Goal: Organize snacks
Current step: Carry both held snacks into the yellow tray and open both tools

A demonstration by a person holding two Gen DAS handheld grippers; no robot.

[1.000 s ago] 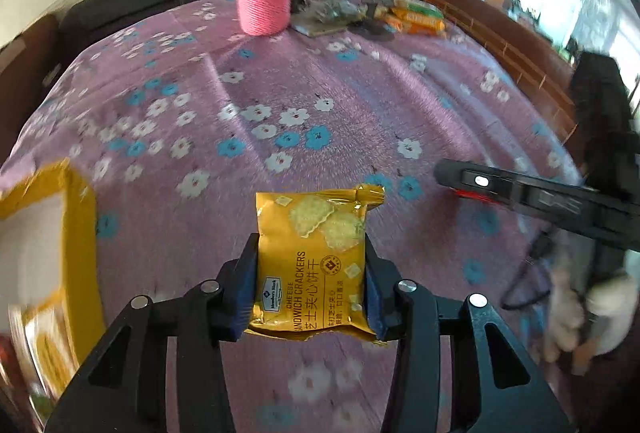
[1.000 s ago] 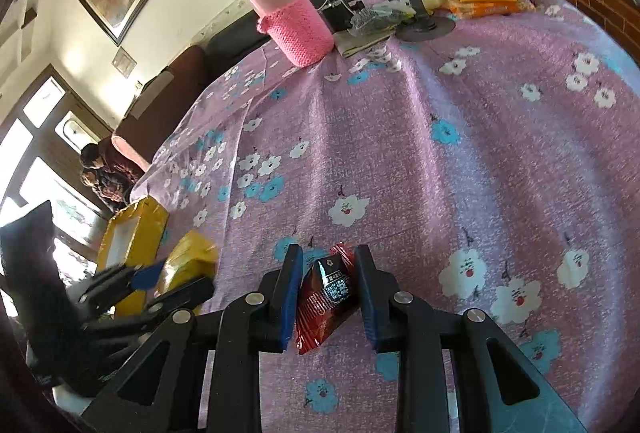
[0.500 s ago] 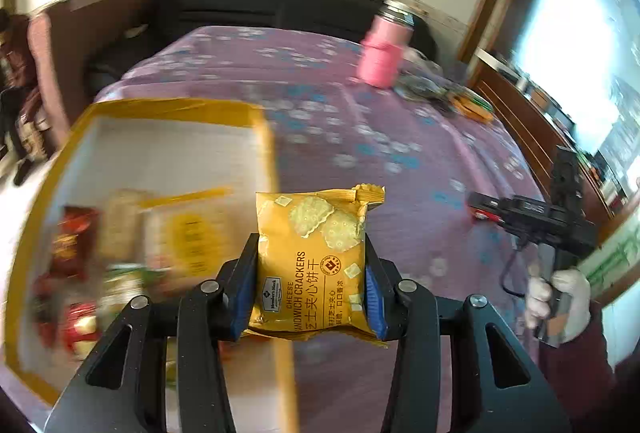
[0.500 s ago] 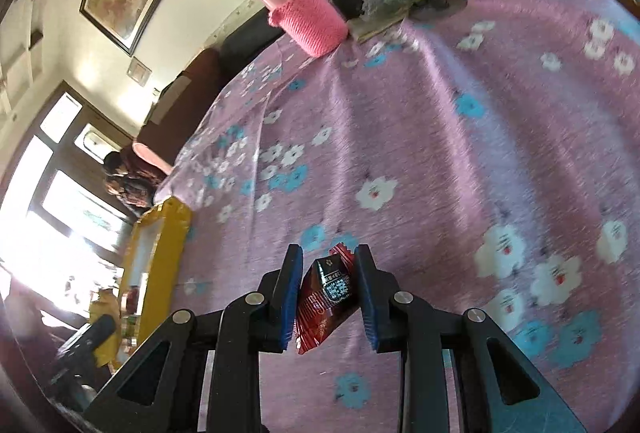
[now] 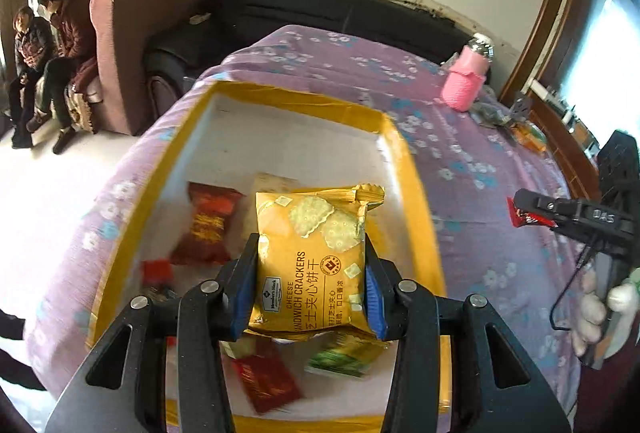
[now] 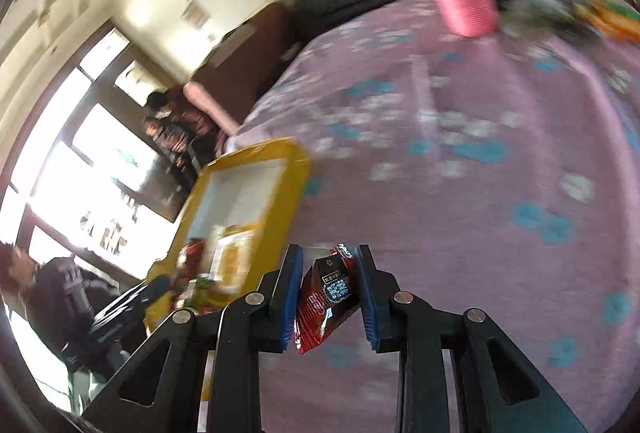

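Two grippers, each w/ one snack. Left gripper point(image 5: 311, 289) is clamped on a yellow cracker pack point(image 5: 310, 261), blue pads pressed to both its sides; right gripper point(image 6: 329, 293) pinches a small red packet point(image 6: 326, 297) between narrow-set pads.

Cracker pack: glossy yellow foil, square crackers pictured up top, "Sandwich Crackers" print + Chinese text, crimped top edge. It hangs over the yellow tray point(image 5: 416, 193), near-right part.

In the tray, blurred, approx count: one dark-red wrapped snack point(image 5: 210, 229) at left, a pale pack point(image 5: 276, 182) just behind the held one, a flat red packet point(image 5: 266, 381) and a green-yellow one point(image 5: 344, 355) at the near end; a few smaller bits at near left, can't tell what. Far half of tray floor is bare white.

Tray sits at the left edge of the purple floral cloth point(image 5: 492, 169); raised yellow rim all round. One pink bottle point(image 5: 466, 83) far right, clutter beside it. Red packet is over the cloth, just right of the tray's right rim.
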